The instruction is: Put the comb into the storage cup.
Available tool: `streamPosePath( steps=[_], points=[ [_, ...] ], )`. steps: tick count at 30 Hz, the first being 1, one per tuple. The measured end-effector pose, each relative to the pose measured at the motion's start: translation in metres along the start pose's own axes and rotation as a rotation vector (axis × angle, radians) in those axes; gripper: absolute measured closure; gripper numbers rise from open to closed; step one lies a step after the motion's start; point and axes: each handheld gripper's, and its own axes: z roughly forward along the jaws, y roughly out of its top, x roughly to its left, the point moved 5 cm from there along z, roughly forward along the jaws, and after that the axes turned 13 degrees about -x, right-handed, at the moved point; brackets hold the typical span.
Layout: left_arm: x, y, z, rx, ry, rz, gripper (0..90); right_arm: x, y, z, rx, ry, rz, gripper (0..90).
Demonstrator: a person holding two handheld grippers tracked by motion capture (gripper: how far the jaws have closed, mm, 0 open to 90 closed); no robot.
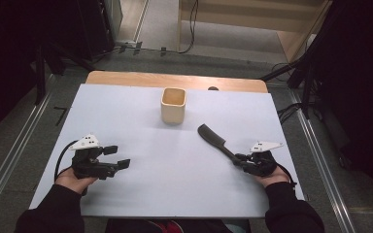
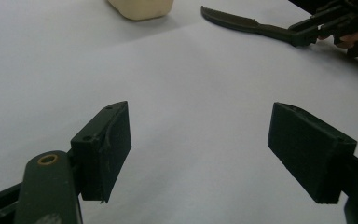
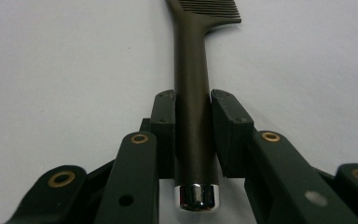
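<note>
On the white sheet, right claw point(image 3: 193, 135) clamping comb point(image 3: 192, 93) handle

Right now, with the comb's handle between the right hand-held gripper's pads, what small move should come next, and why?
Probably a short lift of the comb off the table. The right hand-held gripper has its pads against both sides of the handle, and the comb lies flat. The cup stands upright and open farther back, a likely place for it. The left hand-held gripper is open, holding nothing.
</note>
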Motion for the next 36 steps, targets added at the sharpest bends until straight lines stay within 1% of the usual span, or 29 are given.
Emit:
streamPosePath(
  steps=[5,7,8,10,12,14,15,16,19,22,27,28,30,31,32,34,35,36],
  points=[
    [0.0,0.0,0.001,0.001,-0.002,-0.001,21.8,0.0,0.001,0.0,0.008,-0.002,-0.004,70.1],
    [0.0,0.0,0.001,0.0,-0.002,-0.001,21.8,0.0,0.002,0.0,0.014,-0.001,0.002,70.2],
    [0.0,0.0,0.0,0.0,-0.001,0.0,21.8,0.001,0.004,0.0,0.022,0.006,0.023,70.2],
    [0.0,0.0,0.0,0.0,-0.002,-0.002,21.9,0.002,0.005,-0.001,0.021,0.012,0.023,70.2],
    [0.0,0.0,0.001,0.0,-0.003,-0.001,21.8,0.002,0.007,-0.002,0.008,0.02,0.019,70.3],
    [0.0,-0.001,0.001,0.006,0.0,0.002,21.8,0.001,0.007,-0.002,0.004,0.015,0.017,70.3],
    [0.0,-0.001,0.001,0.007,-0.003,0.0,21.8,0.0,0.008,-0.004,-0.003,0.022,0.034,70.3],
    [0.0,-0.001,0.001,0.009,-0.002,0.002,21.8,-0.002,0.009,-0.005,-0.01,0.019,0.044,70.3],
    [0.0,-0.001,0.001,0.007,-0.004,0.0,21.8,-0.002,0.01,-0.007,-0.015,0.013,0.049,70.3],
    [-0.001,-0.001,0.002,0.001,-0.017,0.002,21.8,-0.004,0.013,-0.009,-0.03,0.016,0.07,70.4],
    [-0.002,0.0,0.002,-0.004,-0.02,0.012,21.8,-0.004,0.017,-0.011,-0.04,0.01,0.068,70.4],
    [-0.002,0.0,0.002,-0.008,-0.024,0.009,21.8,-0.005,0.021,-0.014,-0.06,0.001,0.079,70.4],
    [-0.003,0.0,0.003,-0.015,-0.032,0.008,21.8,-0.006,0.023,-0.017,-0.08,-0.008,0.095,70.4],
    [-0.003,0.0,0.003,-0.015,-0.032,0.008,21.8,-0.006,0.023,-0.017,-0.08,-0.008,0.095,70.4],
    [-0.004,0.0,0.003,-0.022,-0.04,0.014,21.8,-0.007,0.025,-0.019,-0.094,-0.01,0.108,70.3],
    [-0.008,0.0,0.006,-0.029,-0.059,0.015,21.8,-0.006,0.028,-0.018,-0.087,-0.015,0.116,70.3],
    [-0.008,0.0,0.006,-0.029,-0.059,0.015,21.8,-0.006,0.028,-0.018,-0.087,-0.015,0.116,70.3],
    [-0.01,0.0,0.007,-0.027,-0.067,0.017,21.8,-0.004,0.033,-0.018,-0.093,-0.021,0.111,70.4]
  ],
)
